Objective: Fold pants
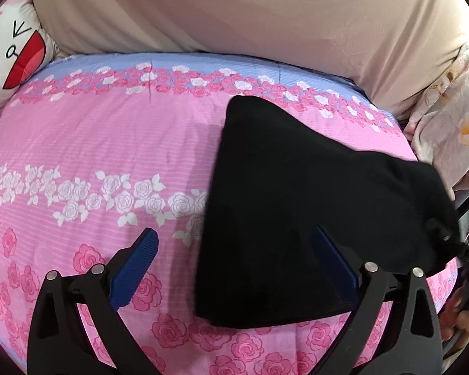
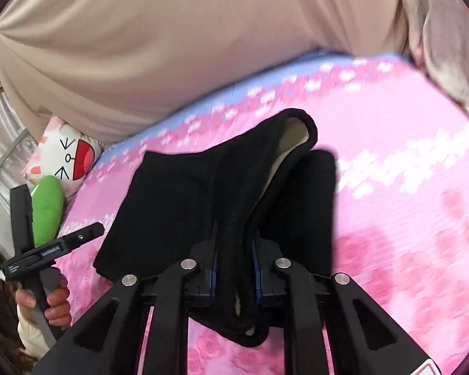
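Black pants point(image 2: 222, 193), folded into a thick bundle, are held over a bed sheet point(image 1: 93, 143) of pink rose print. The right tool point(image 2: 236, 265) is clenched on a bunched edge of the fabric, pale lining showing at one fold. The left tool point(image 1: 234, 250) is seen spread wide and empty, one blue pad point(image 1: 134, 268) over the sheet, the other at the bundle's edge.

Bright, even light; fisheye-bent edges; right wrist view smeared by motion blur.
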`<state>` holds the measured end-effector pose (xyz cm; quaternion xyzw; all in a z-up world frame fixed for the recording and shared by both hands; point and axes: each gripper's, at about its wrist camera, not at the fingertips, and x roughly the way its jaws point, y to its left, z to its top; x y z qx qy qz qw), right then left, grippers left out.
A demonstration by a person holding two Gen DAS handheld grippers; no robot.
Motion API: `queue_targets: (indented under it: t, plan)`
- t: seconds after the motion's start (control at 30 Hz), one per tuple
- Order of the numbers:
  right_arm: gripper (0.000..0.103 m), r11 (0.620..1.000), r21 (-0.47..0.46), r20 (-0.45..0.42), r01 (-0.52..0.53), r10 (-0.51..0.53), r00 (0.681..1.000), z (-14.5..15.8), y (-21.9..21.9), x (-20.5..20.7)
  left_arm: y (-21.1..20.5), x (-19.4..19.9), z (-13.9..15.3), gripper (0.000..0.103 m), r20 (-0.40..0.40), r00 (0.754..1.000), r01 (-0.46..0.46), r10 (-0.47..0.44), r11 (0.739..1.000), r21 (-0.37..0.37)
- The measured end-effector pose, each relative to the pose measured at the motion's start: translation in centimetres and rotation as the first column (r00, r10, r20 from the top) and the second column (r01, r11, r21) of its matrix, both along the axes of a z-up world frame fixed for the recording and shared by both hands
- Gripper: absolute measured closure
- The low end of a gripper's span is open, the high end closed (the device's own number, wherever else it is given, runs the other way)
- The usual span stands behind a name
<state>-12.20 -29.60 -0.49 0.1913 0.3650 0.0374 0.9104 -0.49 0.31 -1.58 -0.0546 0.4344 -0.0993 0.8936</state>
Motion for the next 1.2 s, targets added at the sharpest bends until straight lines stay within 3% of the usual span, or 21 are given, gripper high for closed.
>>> queue_targets:
  t: [0.1,0.2,0.27,0.3,0.37,0.4,0.43,0.47,0.5,0.53,0.57,0.6,0.67,0.83,0.93,0.97,1.0,1.03,1.1,1.13,1.2]
  plan:
    - [0.084,0.997,-0.035,-0.094,0.072,-0.075,0.993,-3.1,-2.0,1.0,-0.3,0.8,-1.4,0.005,-0.031,0.999,-0.006,0.007,1.0,0.021]
    - [0.069,0.997,0.03,-0.068,0.073,-0.071,0.995,-2.8,-2.2,0.5,-0.2,1.4,-3.0,0.005,-0.074,0.997,-0.023,0.02,0.999,-0.042]
    - [0.023,0.993,-0.006,-0.034,0.118,-0.118,0.992,-1.7,-2.3,0.0,0.0,1.7,-3.3,0.005,-0.096,0.995,-0.01,0.0,0.995,-0.102]
    - [0.021,0.99,-0.025,-0.026,0.137,-0.138,0.99,-1.5,-2.7,-0.2,-0.1,2.1,-3.7,0.005,-0.115,0.993,0.011,-0.028,0.989,-0.148]
    - [0.021,0.988,-0.038,-0.042,0.152,-0.154,0.987,-2.0,-3.6,0.0,-0.4,2.7,-4.6,0.005,-0.139,0.987,0.047,-0.078,0.976,-0.213]
    - [0.021,0.99,-0.003,-0.074,0.14,-0.139,0.987,-2.7,-4.1,0.7,-0.8,2.7,-4.4,0.006,-0.1,0.991,0.065,-0.087,0.977,-0.204]
    - [0.025,0.991,0.045,-0.106,0.125,-0.119,0.987,-3.5,-4.4,1.4,-1.3,3.0,-4.6,0.014,-0.096,0.987,0.104,-0.128,0.97,-0.219]
    - [0.045,0.987,0.133,-0.142,0.087,-0.068,0.988,-5.1,-4.7,2.8,-1.6,3.0,-4.6,0.029,-0.081,0.987,0.118,-0.139,0.967,-0.224]
    - [0.048,0.976,0.21,-0.131,0.065,-0.038,0.991,-6.0,-4.8,3.3,-1.6,3.1,-4.5,0.048,-0.071,0.986,0.129,-0.151,0.96,-0.247]
    - [0.065,0.969,0.238,-0.123,0.063,-0.034,0.992,-6.0,-4.8,3.6,-1.4,3.0,-4.2,0.057,-0.071,0.984,0.137,-0.162,0.952,-0.273]
    - [0.069,0.966,0.255,-0.111,0.048,-0.02,0.994,-5.5,-4.7,3.8,-1.0,2.8,-3.5,0.072,-0.06,0.986,0.136,-0.158,0.95,-0.281]
    - [0.069,0.968,0.25,-0.092,0.034,-0.011,0.996,-4.4,-4.2,3.9,-0.5,2.3,-2.6,0.078,-0.038,0.987,0.14,-0.156,0.951,-0.275]
    - [0.071,0.979,0.202,-0.044,-0.021,0.031,0.999,-1.7,-2.4,4.2,0.6,0.9,-0.2,0.08,0.006,0.988,0.151,-0.155,0.953,-0.264]
    - [0.07,0.962,0.186,0.044,-0.198,0.193,0.98,2.1,3.1,3.3,5.0,-4.1,3.3,0.079,0.068,0.995,0.088,-0.08,0.988,-0.129]
    - [0.062,0.952,0.222,-0.021,-0.21,0.22,0.975,-1.6,5.1,3.2,6.7,-4.9,0.3,0.067,-0.011,0.999,0.031,-0.031,0.999,-0.023]
    - [0.049,0.957,0.216,-0.088,-0.194,0.217,0.972,-4.0,5.5,3.6,6.8,-4.8,-1.1,0.06,-0.049,0.999,0.005,-0.005,1.0,0.01]
    - [0.049,0.973,0.187,-0.156,-0.132,0.162,0.974,-6.1,5.5,3.6,7.0,-5.0,-2.6,0.048,-0.072,0.997,-0.014,0.015,1.0,0.01]
    - [0.048,0.969,0.221,-0.116,-0.113,0.142,0.983,-6.3,5.2,2.8,7.3,-5.5,-2.5,0.045,-0.05,0.998,-0.043,0.043,0.999,0.002]
    - [0.048,0.968,0.245,-0.098,-0.055,0.081,0.992,-4.9,4.2,1.3,6.7,-6.7,-0.7,0.04,0.025,0.996,-0.086,0.085,0.993,0.077]
    - [0.052,0.978,0.207,-0.068,-0.021,0.036,0.997,-3.5,3.9,0.5,6.3,-7.2,0.3,0.038,0.066,0.993,-0.1,0.093,0.988,0.116]
    - [0.074,0.997,0.081,0.022,-0.015,0.014,1.0,0.6,4.5,-0.5,5.1,-8.2,2.7,0.016,0.175,0.979,-0.136,0.104,0.973,0.187]
